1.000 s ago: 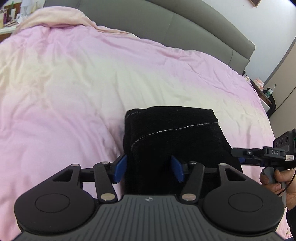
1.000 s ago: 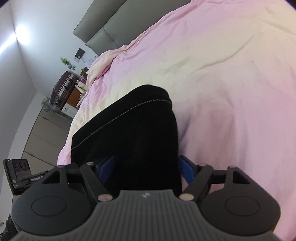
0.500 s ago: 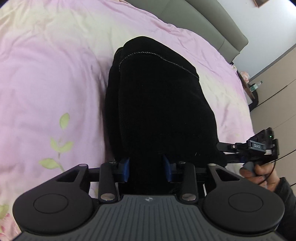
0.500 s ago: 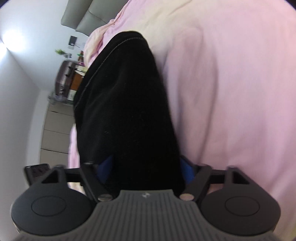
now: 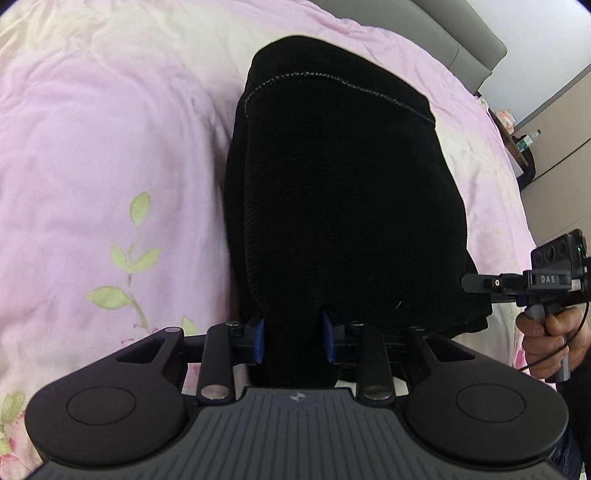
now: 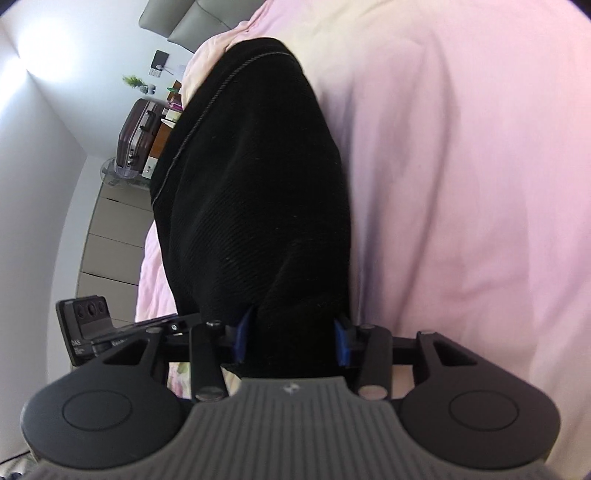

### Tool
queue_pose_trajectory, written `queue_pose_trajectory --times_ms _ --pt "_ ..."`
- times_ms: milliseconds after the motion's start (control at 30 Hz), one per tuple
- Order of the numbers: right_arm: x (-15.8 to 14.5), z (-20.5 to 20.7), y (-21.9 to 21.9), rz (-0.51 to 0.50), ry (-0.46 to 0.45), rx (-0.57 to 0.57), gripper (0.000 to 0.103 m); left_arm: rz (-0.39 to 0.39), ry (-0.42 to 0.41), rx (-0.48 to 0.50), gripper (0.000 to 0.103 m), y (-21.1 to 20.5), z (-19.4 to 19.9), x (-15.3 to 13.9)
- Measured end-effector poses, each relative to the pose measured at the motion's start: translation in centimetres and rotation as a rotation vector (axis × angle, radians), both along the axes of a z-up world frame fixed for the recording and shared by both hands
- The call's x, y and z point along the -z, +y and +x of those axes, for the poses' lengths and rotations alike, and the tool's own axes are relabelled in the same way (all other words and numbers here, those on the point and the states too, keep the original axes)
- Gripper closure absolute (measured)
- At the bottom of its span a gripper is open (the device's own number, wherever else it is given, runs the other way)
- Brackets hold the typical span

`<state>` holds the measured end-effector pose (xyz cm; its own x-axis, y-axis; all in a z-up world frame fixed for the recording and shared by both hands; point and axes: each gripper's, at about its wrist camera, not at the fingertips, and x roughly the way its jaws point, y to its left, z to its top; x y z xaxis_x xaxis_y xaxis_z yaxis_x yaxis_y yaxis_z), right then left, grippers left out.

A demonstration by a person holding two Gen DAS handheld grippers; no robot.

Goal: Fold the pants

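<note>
**Operator:** Two grips on the black pants point(image 5: 343, 206), one per hand. My left gripper point(image 5: 291, 341) has its blue pads pinched shut on a bunch of the near edge. My right gripper point(image 6: 291, 338) has the same near edge between its pads, and its jaws are closing on the cloth now.

**Observer:** Where do the pants lie, and how far along are you?

**Operator:** They lie on the pink duvet point(image 5: 103, 155) of the bed, running from my jaws toward twelve o'clock. I see stacked layers down the side at nine o'clock and a stitched hem across the far end, so I judge the lengthwise fold is done. What I think remains is carrying this near edge over to the far hem.

**Observer:** Room to move?

**Operator:** Plenty of bare duvet at nine and ten o'clock in the left view and at three o'clock in the right view. The grey headboard point(image 5: 436, 33) sits well beyond the hem at one o'clock. My hand point(image 5: 546, 332) on the right grip is close at three o'clock, so the two grippers travel side by side.
</note>
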<state>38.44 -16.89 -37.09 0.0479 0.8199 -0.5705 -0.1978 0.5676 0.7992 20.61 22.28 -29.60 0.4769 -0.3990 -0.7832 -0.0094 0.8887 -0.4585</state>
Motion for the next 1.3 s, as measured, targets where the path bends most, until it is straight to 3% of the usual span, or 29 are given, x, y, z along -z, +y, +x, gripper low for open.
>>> queue_pose_trajectory --times_ms 267,500,667,833,867,900,1000,1067,1133,1233,1300 --pt "-1.7 -0.5 -1.0 -0.01 -0.056 0.024 0.051 0.048 -0.054 -0.014 0.064 0.3 -1.7 -2.3" --pt "-2.2 -1.8 -1.4 -0.091 -0.084 0.021 0.063 0.078 -0.056 -0.002 0.064 -0.7 -1.9 -2.9" --pt "-2.7 -2.5 -1.0 -0.129 -0.1 0.017 0.06 0.099 -0.051 -0.009 0.063 -1.0 -1.9 -3.5" --pt "-4.5 -1.9 -3.1 -0.144 -0.17 0.022 0.039 0.196 -0.113 -0.068 0.042 0.0 -1.8 -6.6" --pt "-4.8 -1.6 -3.7 -0.134 -0.18 0.042 0.03 0.195 -0.124 -0.089 0.028 0.6 -1.7 -7.2" --pt "-5.2 -1.4 -4.3 -0.122 -0.189 0.064 0.025 0.182 -0.134 -0.109 0.018 1.2 -1.5 -7.7" --pt "-5.8 0.0 -5.7 -0.092 -0.196 0.137 0.014 0.098 -0.14 -0.142 0.014 2.8 -0.3 -8.4" --pt "-5.9 1.2 -6.0 -0.068 -0.186 0.16 0.012 0.03 -0.117 -0.133 0.013 3.3 1.0 -7.9" --pt "-5.6 2.5 -5.7 -0.043 -0.169 0.158 0.011 -0.018 -0.082 -0.126 0.011 3.4 2.6 -6.7" --pt "-4.8 4.5 -3.7 -0.017 -0.127 0.135 0.01 -0.03 0.01 -0.116 0.01 3.0 4.7 -3.5" --pt "-4.0 5.5 -2.5 -0.002 -0.101 0.104 0.01 -0.084 0.017 -0.113 0.007 3.1 5.0 -1.8"
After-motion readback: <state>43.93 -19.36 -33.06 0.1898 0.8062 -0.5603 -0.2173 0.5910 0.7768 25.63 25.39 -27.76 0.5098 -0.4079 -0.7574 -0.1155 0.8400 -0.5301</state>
